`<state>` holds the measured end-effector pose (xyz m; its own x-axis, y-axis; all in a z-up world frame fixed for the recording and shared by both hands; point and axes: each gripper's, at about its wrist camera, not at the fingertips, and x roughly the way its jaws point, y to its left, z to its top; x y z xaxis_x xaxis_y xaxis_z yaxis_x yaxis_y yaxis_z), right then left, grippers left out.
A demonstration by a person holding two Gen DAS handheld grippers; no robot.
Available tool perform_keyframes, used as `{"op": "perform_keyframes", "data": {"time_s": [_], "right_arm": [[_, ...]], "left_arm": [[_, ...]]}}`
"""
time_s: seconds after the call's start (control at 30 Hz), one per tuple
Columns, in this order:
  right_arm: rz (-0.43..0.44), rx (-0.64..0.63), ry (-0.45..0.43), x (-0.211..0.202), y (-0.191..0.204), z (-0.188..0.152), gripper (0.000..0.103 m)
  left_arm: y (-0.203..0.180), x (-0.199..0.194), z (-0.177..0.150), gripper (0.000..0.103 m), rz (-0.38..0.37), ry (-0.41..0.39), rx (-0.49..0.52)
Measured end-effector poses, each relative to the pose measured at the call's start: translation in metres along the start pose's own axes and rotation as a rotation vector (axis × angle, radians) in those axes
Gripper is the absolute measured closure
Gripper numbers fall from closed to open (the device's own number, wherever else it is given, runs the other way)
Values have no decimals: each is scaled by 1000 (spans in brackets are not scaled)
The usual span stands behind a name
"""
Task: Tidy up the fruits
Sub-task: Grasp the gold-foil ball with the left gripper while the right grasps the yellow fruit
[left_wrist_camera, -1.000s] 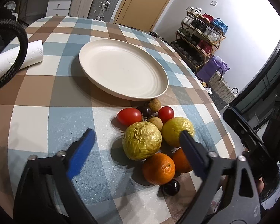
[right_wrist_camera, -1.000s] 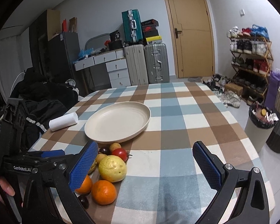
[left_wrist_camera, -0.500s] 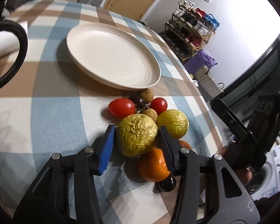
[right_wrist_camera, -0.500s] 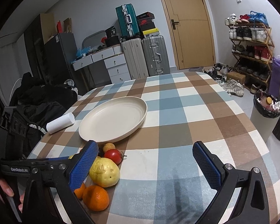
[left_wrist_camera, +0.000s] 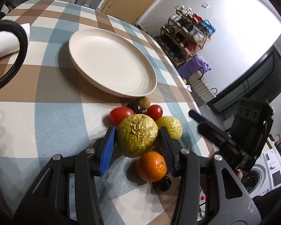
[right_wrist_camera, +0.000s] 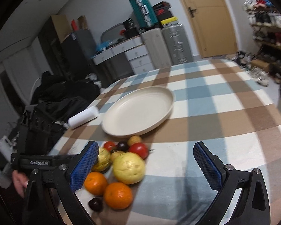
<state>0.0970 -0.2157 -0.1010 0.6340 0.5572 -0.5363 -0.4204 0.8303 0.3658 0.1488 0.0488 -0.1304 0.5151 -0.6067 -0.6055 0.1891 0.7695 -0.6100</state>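
Left gripper (left_wrist_camera: 137,140): our fingers pinch the wrinkled yellow fruit (left_wrist_camera: 137,135), low over the table (left_wrist_camera: 46,116).
Right gripper (right_wrist_camera: 146,166): fingers spread, empty.
Plate (left_wrist_camera: 110,61): bare (nothing sorted yet).
Left: we judge the whole pile.

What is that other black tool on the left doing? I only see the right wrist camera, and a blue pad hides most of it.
Observer: The left gripper has its blue pads pressed on both sides of the wrinkled yellow fruit.
Operator: Is there anything by the paper roll that I'm missing?
Observer: Yes, a black braided cable loops across in front of the paper roll.
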Motion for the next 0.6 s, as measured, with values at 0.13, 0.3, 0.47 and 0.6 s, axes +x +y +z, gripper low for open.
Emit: {"op": "perform_keyframes", "data": {"time_s": [0.13, 0.3, 0.47, 0.6], "right_arm": [[41, -21, 61, 13, 8, -2, 0], [61, -46, 118, 28, 16, -6, 0], [60, -81, 170, 36, 22, -10, 0], [56, -86, 192, 41, 22, -11, 3]], "left_arm": [[4, -9, 6, 59, -13, -19, -16], [7, -24, 11, 59, -16, -37, -10], [14, -39, 18, 59, 5, -75, 0], [19, -50, 25, 59, 13, -97, -5]]}}
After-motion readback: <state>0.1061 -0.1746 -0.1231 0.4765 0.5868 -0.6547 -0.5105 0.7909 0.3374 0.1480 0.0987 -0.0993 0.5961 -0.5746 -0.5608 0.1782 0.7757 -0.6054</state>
